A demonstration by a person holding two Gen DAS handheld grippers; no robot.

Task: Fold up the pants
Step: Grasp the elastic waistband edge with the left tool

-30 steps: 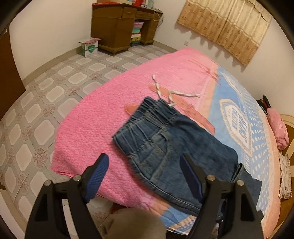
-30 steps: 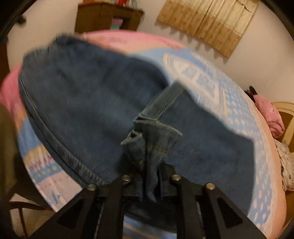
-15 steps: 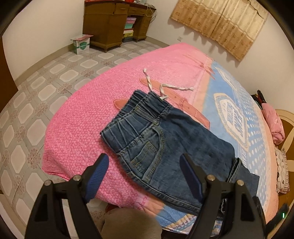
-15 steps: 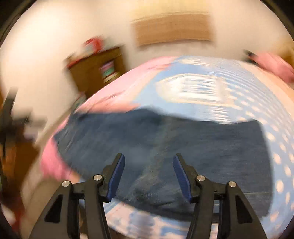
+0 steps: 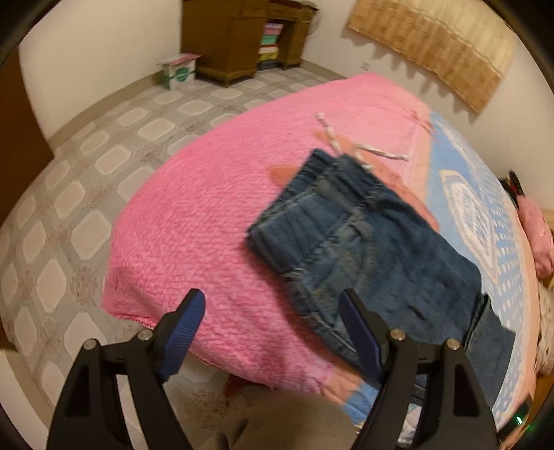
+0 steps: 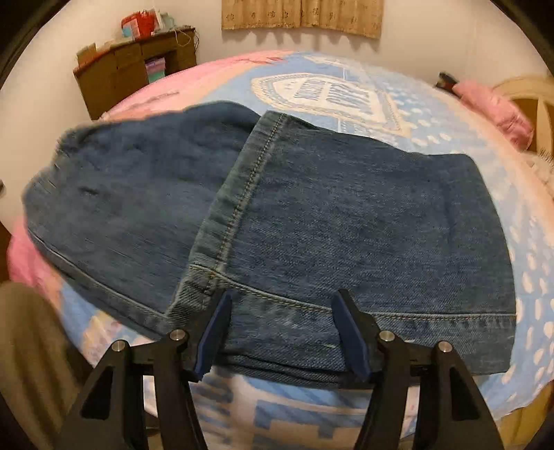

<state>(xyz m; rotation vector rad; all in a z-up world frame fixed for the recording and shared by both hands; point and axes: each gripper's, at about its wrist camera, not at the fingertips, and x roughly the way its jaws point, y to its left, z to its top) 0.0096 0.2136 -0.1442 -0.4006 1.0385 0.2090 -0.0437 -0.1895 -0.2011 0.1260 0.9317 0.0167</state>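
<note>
Lying folded on bed [image 6: 346, 76], jeans [image 6: 346, 214] beneath opening right claw [image 6: 282, 329].

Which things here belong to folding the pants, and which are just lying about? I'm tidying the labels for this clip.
Part of the job:
- jeans, leg end folded over
- bed cover they lie on
- left gripper, open
- right gripper, fingers opening, nothing between them

Lying about:
- cardboard box
- wooden desk
- pink pillow
- curtain

White walls [image 5: 97, 62] are enclosing a tiled floor [image 5: 69, 207]; a wooden desk [image 5: 235, 38] is standing at twelve o'clock, a beige curtain [image 5: 432, 45] hanging at two
</note>
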